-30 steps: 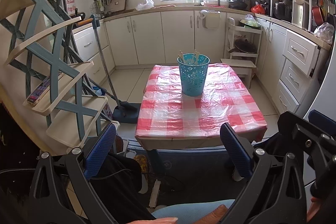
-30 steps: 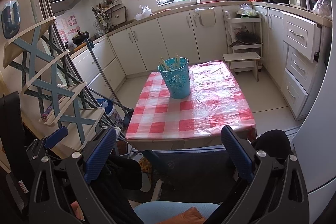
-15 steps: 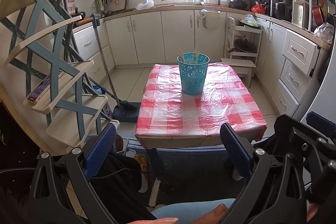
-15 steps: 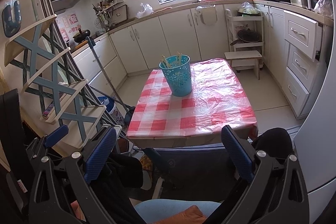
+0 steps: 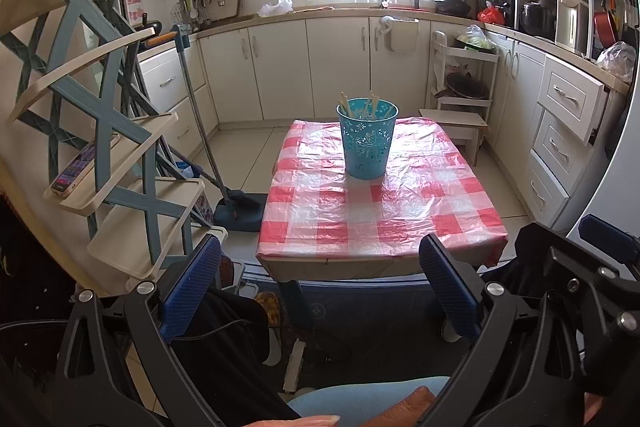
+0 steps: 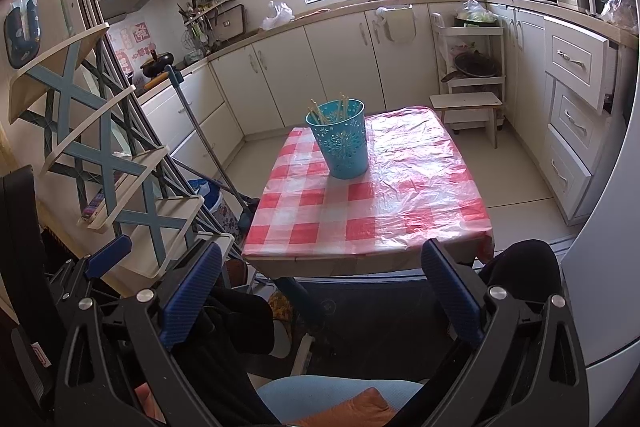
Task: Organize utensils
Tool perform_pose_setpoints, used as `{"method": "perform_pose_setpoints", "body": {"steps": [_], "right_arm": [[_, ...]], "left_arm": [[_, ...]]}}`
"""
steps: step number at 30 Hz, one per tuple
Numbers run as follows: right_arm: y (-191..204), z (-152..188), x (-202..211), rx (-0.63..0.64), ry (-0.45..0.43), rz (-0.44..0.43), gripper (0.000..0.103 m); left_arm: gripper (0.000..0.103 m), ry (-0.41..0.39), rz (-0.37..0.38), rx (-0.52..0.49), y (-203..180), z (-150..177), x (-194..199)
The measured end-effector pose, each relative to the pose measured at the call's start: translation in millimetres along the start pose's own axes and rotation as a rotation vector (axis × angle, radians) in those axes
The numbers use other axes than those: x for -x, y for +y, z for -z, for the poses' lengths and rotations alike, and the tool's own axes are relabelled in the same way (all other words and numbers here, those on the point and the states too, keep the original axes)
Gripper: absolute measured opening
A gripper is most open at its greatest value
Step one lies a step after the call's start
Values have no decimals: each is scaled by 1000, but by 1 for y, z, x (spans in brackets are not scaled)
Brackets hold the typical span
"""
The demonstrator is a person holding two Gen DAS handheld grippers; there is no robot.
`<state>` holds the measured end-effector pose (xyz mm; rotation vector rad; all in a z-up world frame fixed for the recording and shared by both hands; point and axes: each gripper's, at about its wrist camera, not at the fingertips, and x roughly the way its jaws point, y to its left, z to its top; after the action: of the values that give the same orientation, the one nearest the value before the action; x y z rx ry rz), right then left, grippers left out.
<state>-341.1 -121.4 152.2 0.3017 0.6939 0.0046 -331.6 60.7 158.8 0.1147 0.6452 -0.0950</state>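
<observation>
Taking the teal holder (image 5: 367, 139) as the landmark: far to its left a cream-and-blue folding rack (image 5: 112, 131) leans, a phone (image 5: 78, 167) lying on one of its shelves, and a mop (image 5: 208, 131) stands propped between the rack and the desk (image 5: 380, 211). None of these reaches over the desk, so they seem unlikely to block a reach.

The holder stands upright toward the far middle of the checked cloth, with several pale chopsticks (image 5: 362, 105) standing inside it, tips above the rim. That upright cup keeps the sticks gathered, so the sorting looks essentially done; no loose utensil shows on the cloth.

Well short of the holder, below the desk's near edge, the left tongs (image 5: 320, 291) hang spread wide and empty. The right tongs (image 6: 320, 291) are likewise spread and carry nothing, held low over the person's lap, probably at rest.

Right of the holder stand a small wooden stool (image 5: 456, 123) and white drawers (image 5: 560, 131), clear of the approach.
</observation>
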Motion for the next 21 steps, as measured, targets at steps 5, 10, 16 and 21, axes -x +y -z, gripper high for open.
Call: {"method": "perform_pose_setpoints", "body": {"steps": [5, 10, 16, 21], "right_arm": [[0, 0, 0, -1, 0, 1, 96], [1, 0, 0, 0, -1, 1, 96], [1, 0, 0, -1, 0, 1, 96], [2, 3, -2, -4, 6, -1, 96]], "left_arm": [[95, 1, 0, 0, 0, -1, 0], [95, 1, -1, 0, 0, -1, 0], [95, 4, -1, -2, -2, 1, 0], [95, 15, 19, -3, -3, 5, -2]]}}
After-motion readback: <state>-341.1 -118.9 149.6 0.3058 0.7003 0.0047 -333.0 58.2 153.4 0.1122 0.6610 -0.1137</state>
